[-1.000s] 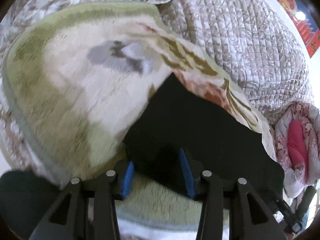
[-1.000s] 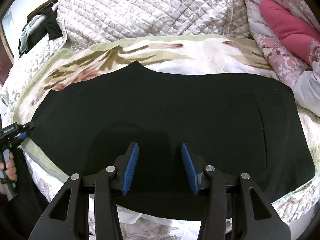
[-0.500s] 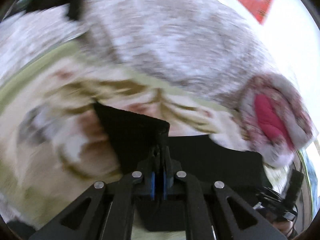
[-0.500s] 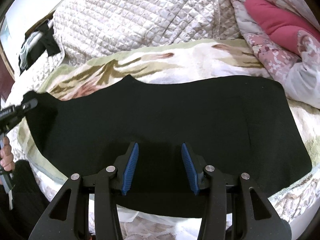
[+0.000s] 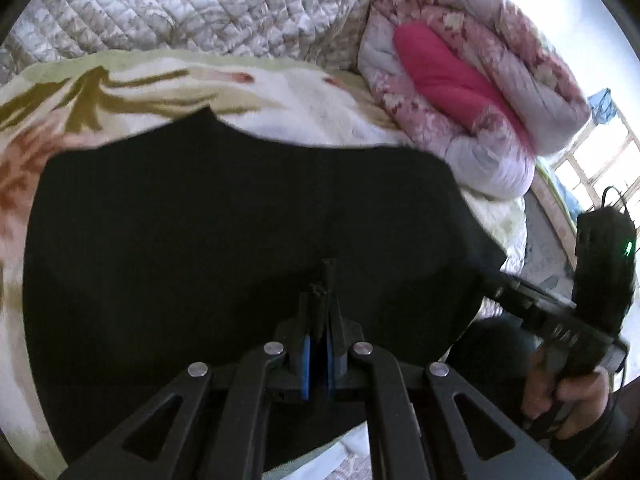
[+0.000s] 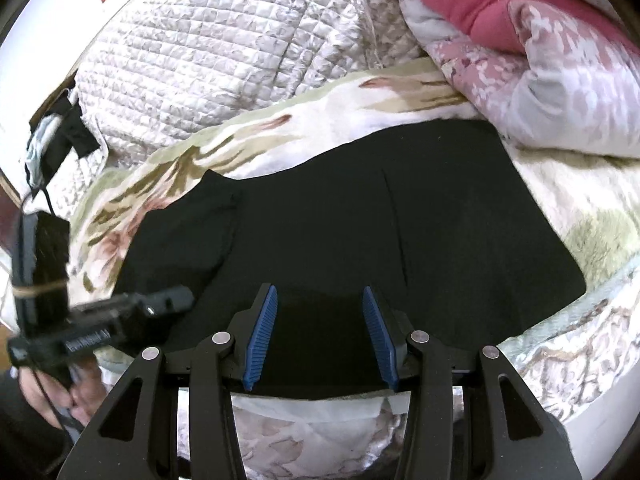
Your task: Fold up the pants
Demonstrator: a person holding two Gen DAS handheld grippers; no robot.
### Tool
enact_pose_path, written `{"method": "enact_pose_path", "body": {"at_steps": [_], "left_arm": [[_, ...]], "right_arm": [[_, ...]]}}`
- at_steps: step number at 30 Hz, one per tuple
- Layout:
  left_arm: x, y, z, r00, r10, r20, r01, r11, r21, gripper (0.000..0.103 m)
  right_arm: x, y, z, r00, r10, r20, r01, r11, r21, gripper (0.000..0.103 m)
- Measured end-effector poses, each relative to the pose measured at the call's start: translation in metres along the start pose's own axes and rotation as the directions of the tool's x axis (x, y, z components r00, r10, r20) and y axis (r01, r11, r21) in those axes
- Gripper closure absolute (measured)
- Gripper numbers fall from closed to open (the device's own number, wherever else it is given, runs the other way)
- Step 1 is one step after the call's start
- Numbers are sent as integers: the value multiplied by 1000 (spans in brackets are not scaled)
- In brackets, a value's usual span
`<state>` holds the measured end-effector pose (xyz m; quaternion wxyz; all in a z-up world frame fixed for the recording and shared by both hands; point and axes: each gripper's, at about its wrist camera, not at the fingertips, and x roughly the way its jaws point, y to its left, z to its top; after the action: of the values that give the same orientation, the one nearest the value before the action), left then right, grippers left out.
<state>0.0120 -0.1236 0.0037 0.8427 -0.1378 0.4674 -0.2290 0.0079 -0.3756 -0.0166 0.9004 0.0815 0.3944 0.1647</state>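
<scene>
The black pants [image 5: 240,220] lie spread on a floral blanket [image 5: 280,88] on the bed. My left gripper [image 5: 326,276] is shut on an end of the pants and holds it over the rest of the garment; the folded flap shows in the right wrist view [image 6: 188,232] at the left. My right gripper [image 6: 320,308] is open, its blue pads [image 6: 262,332] apart just above the near edge of the pants [image 6: 400,240], holding nothing. The left gripper [image 6: 176,300] also shows at the left in the right wrist view, and the right gripper's body [image 5: 532,300] at the right in the left wrist view.
A grey-white quilted cover [image 6: 240,48] lies behind the blanket [image 6: 360,108]. A rolled pink floral duvet [image 5: 460,80] sits at the right, also in the right wrist view [image 6: 540,40]. Dark clothing [image 6: 60,136] lies at the far left. The bed's near edge [image 6: 320,432] is under my right gripper.
My left gripper shut on the left end of the pants and carried it to the right over the garment. My right gripper stayed open near the front edge.
</scene>
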Motion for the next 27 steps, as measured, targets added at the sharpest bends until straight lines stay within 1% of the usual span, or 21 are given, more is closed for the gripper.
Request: {"method": "enact_pose_path", "body": {"at_steps": [2,3,5,7,8,9,10,13,14,16,17,19,21,24,25,26,27], "left_arm": [[-8,-1,-1,1000,-27,5,27,1000,1,96],[-16,-2,-1,999,-32,19,32,999,9,93],[-30,-1,-1,998,-46,48,45,999,19,92],[-46,6,-2,995,-50,87,49,999,11,84],[-56,11,-2,993,-36,114,36,999,-2,76],[-62,16,-1,991,-19,135,22,1000,-17,74],[-69,23,-1,988,4,155,2,999,-37,74],[-83,48,-2,978,93,187,-78,993,-88,74],[-85,55,-4,975,119,188,-101,990,-103,74],[-90,71,-8,969,169,182,-145,980,-139,74],[-91,78,-10,966,186,180,-159,975,-155,74],[-92,89,-14,960,216,177,-184,966,-180,74],[-92,96,-17,958,230,174,-195,961,-196,74],[-88,101,-20,958,239,161,-204,957,-207,74],[-86,101,-20,958,241,157,-207,956,-206,74],[-85,101,-20,958,242,156,-208,957,-203,74],[-84,100,-20,958,242,156,-210,958,-198,74]], "right_arm": [[2,4,1,999,41,0,-41,999,-2,57],[3,8,2,997,73,-3,-73,997,-1,57],[8,16,5,990,138,-11,-138,990,-4,57],[17,26,9,978,208,-28,-208,978,-5,57],[24,30,11,969,244,-44,-244,970,1,57],[31,34,13,961,272,-60,-272,962,8,57],[39,38,14,954,290,-76,-289,957,15,57],[64,43,19,949,292,-121,-291,956,26,57],[73,43,20,943,302,-139,-300,953,35,57],[81,44,25,931,334,-144,-331,942,46,57],[84,45,28,923,354,-151,-350,935,54,57],[92,48,31,900,399,-177,-394,917,63,57],[100,48,35,895,410,-175,-405,912,66,57],[108,52,41,893,413,-182,-404,911,82,62],[108,56,41,893,407,-191,-401,913,71,71],[108,59,40,896,396,-202,-392,918,58,100],[106,62,39,903,377,-204,-376,925,45,100]]}}
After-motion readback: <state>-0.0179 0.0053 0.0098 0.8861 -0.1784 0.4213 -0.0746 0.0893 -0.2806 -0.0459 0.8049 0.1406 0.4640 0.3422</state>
